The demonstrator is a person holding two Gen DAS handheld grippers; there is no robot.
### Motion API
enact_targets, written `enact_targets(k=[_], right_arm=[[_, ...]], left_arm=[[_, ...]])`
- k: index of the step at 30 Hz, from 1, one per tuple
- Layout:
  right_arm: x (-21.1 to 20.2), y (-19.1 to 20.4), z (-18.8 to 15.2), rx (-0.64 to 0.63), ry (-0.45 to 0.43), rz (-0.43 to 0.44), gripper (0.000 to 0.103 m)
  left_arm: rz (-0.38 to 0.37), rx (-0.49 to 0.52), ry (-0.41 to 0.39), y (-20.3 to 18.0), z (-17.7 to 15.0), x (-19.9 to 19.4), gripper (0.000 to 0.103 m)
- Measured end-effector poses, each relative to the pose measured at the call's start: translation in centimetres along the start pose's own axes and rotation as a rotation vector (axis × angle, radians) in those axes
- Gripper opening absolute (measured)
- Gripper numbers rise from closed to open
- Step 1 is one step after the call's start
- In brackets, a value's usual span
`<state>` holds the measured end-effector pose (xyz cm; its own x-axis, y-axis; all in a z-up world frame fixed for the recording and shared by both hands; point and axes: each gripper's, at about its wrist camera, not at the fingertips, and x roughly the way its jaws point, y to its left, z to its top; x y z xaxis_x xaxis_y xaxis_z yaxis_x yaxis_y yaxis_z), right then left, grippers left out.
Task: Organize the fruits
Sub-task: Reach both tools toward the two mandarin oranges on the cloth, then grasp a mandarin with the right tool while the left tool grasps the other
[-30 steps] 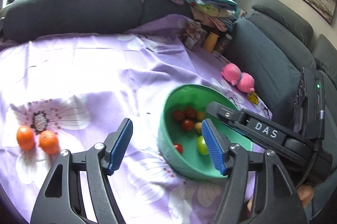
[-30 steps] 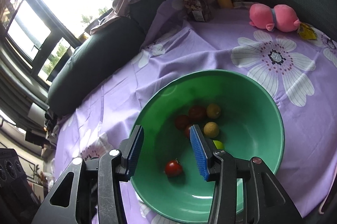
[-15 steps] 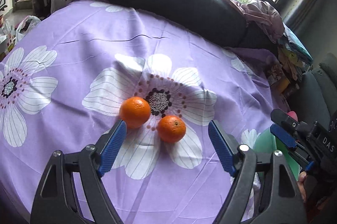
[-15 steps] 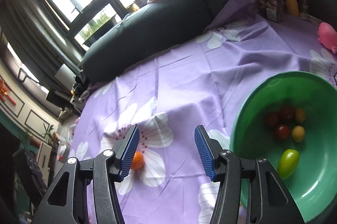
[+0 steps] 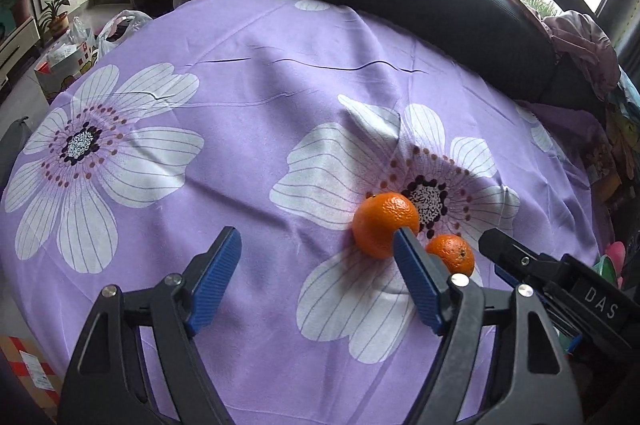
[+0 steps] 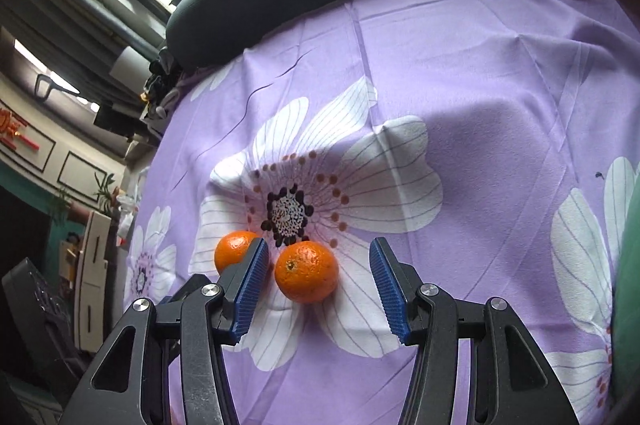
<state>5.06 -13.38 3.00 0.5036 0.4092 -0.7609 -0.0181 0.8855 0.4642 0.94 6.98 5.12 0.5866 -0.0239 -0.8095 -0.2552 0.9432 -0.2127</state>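
Left wrist view: the left gripper (image 5: pixel 316 281) hangs over the purple flower-printed cloth (image 5: pixel 240 93), its blue-padded jaws spread wide with nothing between them. Two small round orange mandarins lie side by side on a white printed flower toward the cloth's right side. The larger-looking mandarin (image 5: pixel 385 219) sits just beyond the tip of the right-hand jaw, outside the gap, and the second mandarin (image 5: pixel 451 254) shows partly behind that jaw. The black tip of the right gripper (image 5: pixel 520 261) reaches in from the right edge.

Right wrist view: the right gripper (image 6: pixel 318 289) is also spread wide, and one mandarin (image 6: pixel 307 271) lies between its jaws, nearer the left pad and not visibly touched. The other mandarin (image 6: pixel 234 252) is half hidden behind the left jaw; whether the two fruits touch I cannot tell. A sliver of green bowl rim (image 6: pixel 628 265) shows at the right edge.

The mandarins are probably light, with a soft, pebbled peel that grips well but bruises under hard squeezing, and they are likely to roll on the cloth. Being near-round, they have no real long axis. The framed one's stem dimple faces up and toward the camera, so a gentle pinch across the widest middle seems best.
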Motion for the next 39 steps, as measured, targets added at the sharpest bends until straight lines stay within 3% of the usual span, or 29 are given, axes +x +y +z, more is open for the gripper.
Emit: enact_targets(k=[11,13,18,22,27,30,39], right_arm=[[2.7,0.4,-0.5,-0.006,0.086,-0.017,0.055],[2.8,0.5,-0.5,-0.012,0.087,0.003,0.046],[1.7,0.2,-0.6,0.004,0.061,-0.059,0.044],[0.3,-1.7,-0.4,0.084,0.071,-0.027,0.044],[-0.1,-3.5,-0.5,0.107,0.131,-0.085,0.044],[-0.3,-4.1,-0.6,0.130,0.138,-0.061,0.044],[-1.1,-4.3,-0.1,0.115,0.087,-0.059,0.044]], left_arm=[[-0.013,0.010,0.023,-0.2,0.0,0.3,0.070],[-0.020,0.009,0.026,-0.2,-0.1,0.2,0.070],[-0.043,0.027,0.030,-0.8,-0.2,0.0,0.070],[-0.074,0.076,0.034,-1.8,-0.6,-0.1,0.070],[-0.145,0.165,0.054,-3.9,-1.5,-0.3,0.070],[-0.199,0.217,0.064,-5.2,-2.1,-0.3,0.070],[-0.349,0.273,0.165,-7.6,-3.6,1.1,0.070]])
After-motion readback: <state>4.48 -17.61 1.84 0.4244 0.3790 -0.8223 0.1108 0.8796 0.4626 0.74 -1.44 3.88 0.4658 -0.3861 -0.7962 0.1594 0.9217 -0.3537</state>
